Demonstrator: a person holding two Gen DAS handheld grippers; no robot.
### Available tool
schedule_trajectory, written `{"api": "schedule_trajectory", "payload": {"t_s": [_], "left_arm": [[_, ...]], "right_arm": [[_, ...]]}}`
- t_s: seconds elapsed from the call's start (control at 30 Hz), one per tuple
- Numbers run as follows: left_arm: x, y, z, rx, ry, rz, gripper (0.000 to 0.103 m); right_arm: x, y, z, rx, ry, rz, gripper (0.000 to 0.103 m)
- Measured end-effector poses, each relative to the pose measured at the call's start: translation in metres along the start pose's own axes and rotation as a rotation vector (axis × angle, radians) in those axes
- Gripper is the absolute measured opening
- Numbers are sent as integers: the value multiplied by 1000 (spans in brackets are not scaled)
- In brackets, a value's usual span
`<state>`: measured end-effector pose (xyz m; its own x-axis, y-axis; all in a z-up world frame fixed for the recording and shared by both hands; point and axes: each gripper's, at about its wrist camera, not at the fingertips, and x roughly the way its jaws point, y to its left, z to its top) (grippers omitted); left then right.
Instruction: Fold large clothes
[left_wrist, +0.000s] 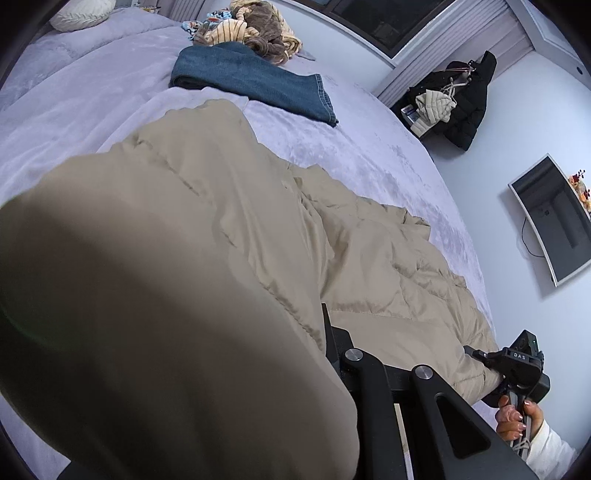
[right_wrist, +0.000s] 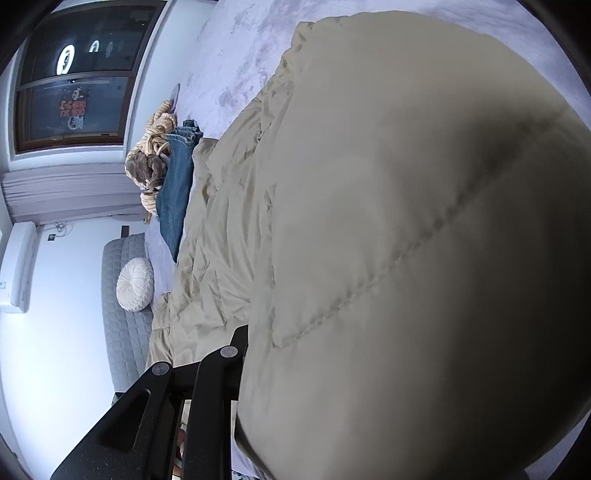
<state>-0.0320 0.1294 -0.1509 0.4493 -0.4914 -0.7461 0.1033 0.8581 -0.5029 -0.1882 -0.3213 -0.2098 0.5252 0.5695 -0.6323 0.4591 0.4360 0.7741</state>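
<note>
A large beige quilted puffer coat (left_wrist: 258, 229) lies across the lilac bed (left_wrist: 369, 147). My left gripper (left_wrist: 325, 332) is shut on the coat's edge and lifts a fold that bulges over the lens. Only one black finger (left_wrist: 327, 325) shows. My right gripper (left_wrist: 480, 356) shows at the lower right of the left wrist view, shut on the coat's other edge. In the right wrist view the coat (right_wrist: 406, 240) fills most of the frame and covers the right gripper (right_wrist: 243, 332), with only one finger (right_wrist: 238, 338) showing.
Folded blue jeans (left_wrist: 255, 79) lie further up the bed, beside a heap of striped and brown clothes (left_wrist: 258, 29). A round white cushion (left_wrist: 83, 13) sits at the headboard. A wall screen (left_wrist: 554, 218) and hanging dark jackets (left_wrist: 461, 103) are off the bed.
</note>
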Motion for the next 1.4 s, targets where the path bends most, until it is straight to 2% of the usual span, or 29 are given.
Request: {"api": "schedule_trajectory", "payload": {"t_s": [0.13,0.3,0.37,0.43,0.5,0.57,0.73,0.9,0.97,1.03,1.1,1.2,1.3,1.4], "left_arm": [[-20,8,-48,-46,58,13,19],[-14,16,-94,-97,123,82,21],[-10,18,-100,-116,134,124,24],[-14,16,-101,-118,132,173,32],[-23,13,-99,-92,123,247,49],[-37,11,-100,-70,120,277,49],[-78,9,-109,-61,99,363,49],[-111,7,-109,-47,25,479,49],[-116,7,-108,-36,2,502,49],[-110,6,-99,-46,8,485,49],[-99,6,-96,-34,36,464,49],[-74,12,-97,-28,101,472,49],[-54,23,-103,-62,179,493,49],[-56,23,-105,-77,197,482,49]], "right_arm": [[-21,-16,-34,-2,32,-16,24],[-28,-40,-44,36,68,-37,26],[-27,-40,-42,46,74,-54,31],[-28,-38,-40,37,85,-73,36],[-33,-33,-35,5,83,-127,42],[-42,-29,-34,-17,79,-184,51],[-75,-17,-39,-73,26,-306,57],[-104,-18,-40,-95,-29,-422,56],[-117,-20,-41,-125,-52,-456,36],[-126,-19,-43,-143,-73,-475,29],[-132,-9,-40,-154,-98,-457,28],[-129,8,-41,-201,-98,-411,28],[-112,25,-49,-261,-45,-408,28],[-88,37,-55,-291,24,-398,28]]}}
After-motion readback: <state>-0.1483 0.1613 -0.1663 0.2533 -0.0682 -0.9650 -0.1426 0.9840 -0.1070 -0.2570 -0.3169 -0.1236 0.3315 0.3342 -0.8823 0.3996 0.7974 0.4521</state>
